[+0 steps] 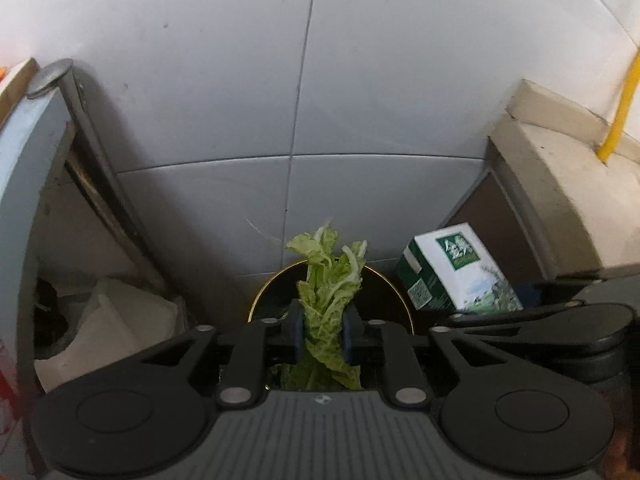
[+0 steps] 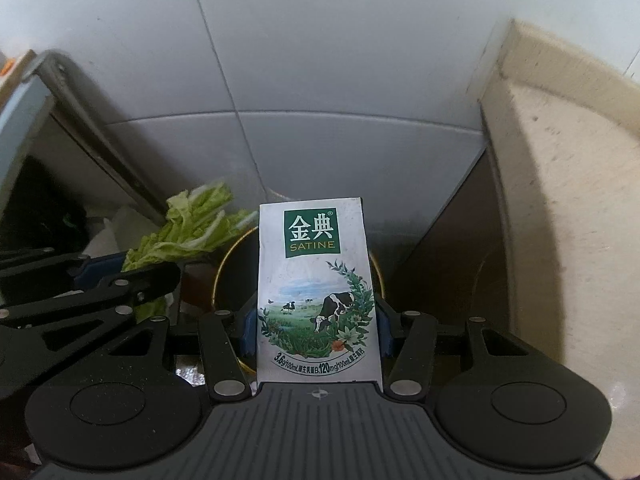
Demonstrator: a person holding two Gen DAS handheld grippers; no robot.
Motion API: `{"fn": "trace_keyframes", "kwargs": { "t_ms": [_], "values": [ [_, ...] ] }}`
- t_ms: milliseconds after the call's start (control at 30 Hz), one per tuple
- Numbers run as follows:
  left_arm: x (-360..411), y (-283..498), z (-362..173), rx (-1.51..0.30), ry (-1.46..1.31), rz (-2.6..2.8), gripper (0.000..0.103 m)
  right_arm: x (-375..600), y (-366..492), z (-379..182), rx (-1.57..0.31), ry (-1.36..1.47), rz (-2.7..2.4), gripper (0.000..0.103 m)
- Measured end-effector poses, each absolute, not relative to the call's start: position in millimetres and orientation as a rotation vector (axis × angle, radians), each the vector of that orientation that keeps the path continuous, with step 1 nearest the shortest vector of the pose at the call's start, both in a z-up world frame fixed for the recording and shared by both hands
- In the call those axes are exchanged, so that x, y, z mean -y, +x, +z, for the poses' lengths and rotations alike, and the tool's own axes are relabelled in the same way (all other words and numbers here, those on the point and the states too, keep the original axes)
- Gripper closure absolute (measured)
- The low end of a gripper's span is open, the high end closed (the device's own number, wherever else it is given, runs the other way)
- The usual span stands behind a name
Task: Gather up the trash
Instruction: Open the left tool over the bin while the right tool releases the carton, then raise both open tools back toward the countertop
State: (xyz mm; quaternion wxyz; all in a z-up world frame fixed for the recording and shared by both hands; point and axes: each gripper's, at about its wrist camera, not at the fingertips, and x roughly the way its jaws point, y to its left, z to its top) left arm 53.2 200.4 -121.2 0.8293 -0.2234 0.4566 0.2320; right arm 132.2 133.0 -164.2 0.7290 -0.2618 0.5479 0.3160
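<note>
A limp green lettuce leaf (image 1: 326, 300) hangs between the blue pads of my left gripper (image 1: 323, 330), which is shut on it. Directly beneath it is a dark round bin with a gold rim (image 1: 256, 300). My right gripper (image 2: 316, 328) is shut on a white and green milk carton (image 2: 316, 280), held upright over the same bin rim (image 2: 218, 276). In the left wrist view the carton (image 1: 452, 268) sits just right of the leaf. From the right wrist view the lettuce (image 2: 188, 232) and the left gripper (image 2: 116, 276) appear at the left.
A grey tiled wall (image 1: 320, 100) stands close behind the bin. A beige stone counter edge (image 2: 560, 160) juts out on the right, with a yellow pipe (image 1: 620, 112) above it. A slanted metal frame (image 1: 100, 152) and white paper (image 1: 120, 320) fill the left.
</note>
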Motion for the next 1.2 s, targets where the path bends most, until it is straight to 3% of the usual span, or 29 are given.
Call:
{"fn": "trace_keyframes", "kwargs": {
  "t_ms": [300,500,1200],
  "values": [
    [-209.4,67.5,-133.4,-0.983,-0.51,0.548,0.07,-134.5,156.2,-195.0,-1.275,-0.53,0.662,0.042],
    [-210.9,62.2,-129.8,-0.968,-0.533,0.551,0.07,-130.4,162.9,-197.3,-1.287,-0.504,0.648,0.041],
    [-167.0,33.8,-50.5,-0.769,-0.425,0.344,0.063,-79.2,105.7,-88.6,-0.959,-0.461,0.503,0.028]
  ]
}}
